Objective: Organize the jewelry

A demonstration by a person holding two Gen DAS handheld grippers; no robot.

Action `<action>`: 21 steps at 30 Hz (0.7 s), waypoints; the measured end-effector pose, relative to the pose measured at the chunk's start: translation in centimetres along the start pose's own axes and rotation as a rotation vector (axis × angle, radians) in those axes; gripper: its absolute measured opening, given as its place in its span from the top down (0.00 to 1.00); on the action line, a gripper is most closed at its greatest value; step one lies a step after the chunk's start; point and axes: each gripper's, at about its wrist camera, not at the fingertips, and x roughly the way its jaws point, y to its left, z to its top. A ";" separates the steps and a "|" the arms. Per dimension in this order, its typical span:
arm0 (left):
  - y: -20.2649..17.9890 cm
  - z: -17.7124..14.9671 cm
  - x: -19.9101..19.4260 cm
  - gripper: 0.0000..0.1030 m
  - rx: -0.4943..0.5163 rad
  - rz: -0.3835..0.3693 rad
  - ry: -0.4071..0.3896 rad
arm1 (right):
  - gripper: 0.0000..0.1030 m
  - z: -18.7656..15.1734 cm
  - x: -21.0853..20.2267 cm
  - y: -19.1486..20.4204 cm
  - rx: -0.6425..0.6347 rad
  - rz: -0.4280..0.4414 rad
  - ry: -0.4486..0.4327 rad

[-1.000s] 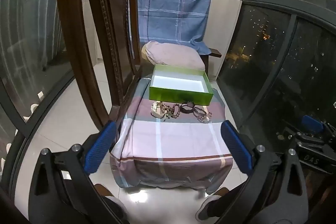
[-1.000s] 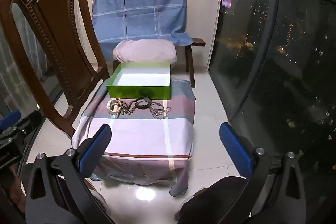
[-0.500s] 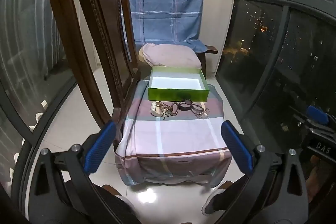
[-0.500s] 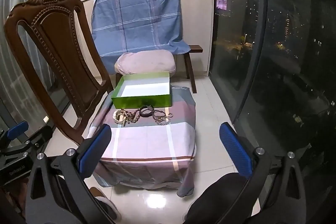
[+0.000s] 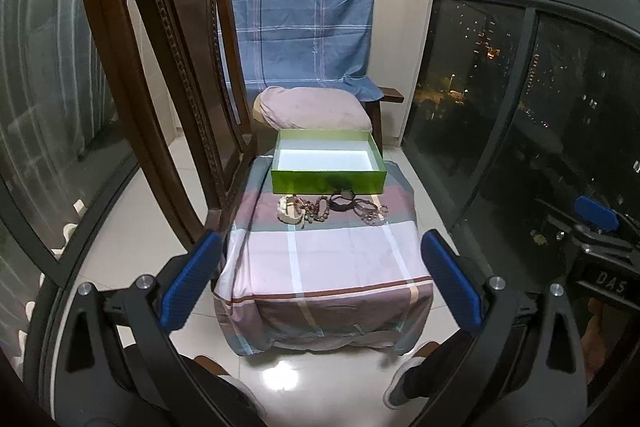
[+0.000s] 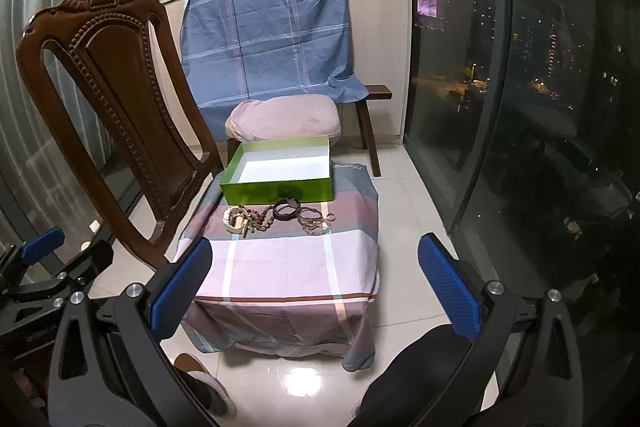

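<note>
- A row of jewelry point(image 5: 332, 209) point(image 6: 278, 218) lies on the plaid cloth point(image 5: 328, 259), well ahead of the left gripper point(image 5: 320, 275) and right gripper point(image 6: 314, 277), both spread wide and holding nothing.
- Just behind the row, a green box point(image 5: 328, 183) point(image 6: 278, 189) shows a bare white floor.
- Since a second ago, both cameras have drawn back; the wooden chair point(image 5: 168, 75) shows more fully.

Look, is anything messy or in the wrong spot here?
Yes. The jewelry lies in a tangled heap on the cloth, just in front of the green box, which is bare inside. Both grippers, left and right, are open and hold nothing.
</note>
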 end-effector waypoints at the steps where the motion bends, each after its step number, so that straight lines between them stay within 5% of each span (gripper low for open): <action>1: 0.0 0.0 0.0 0.04 -0.002 0.005 -0.001 | 0.03 0.0 -0.1 0.1 0.000 0.002 -0.002; 21: 0.4 -1.9 -0.2 0.04 0.004 0.036 0.018 | 0.03 -0.8 -0.2 -1.2 0.037 0.032 -0.009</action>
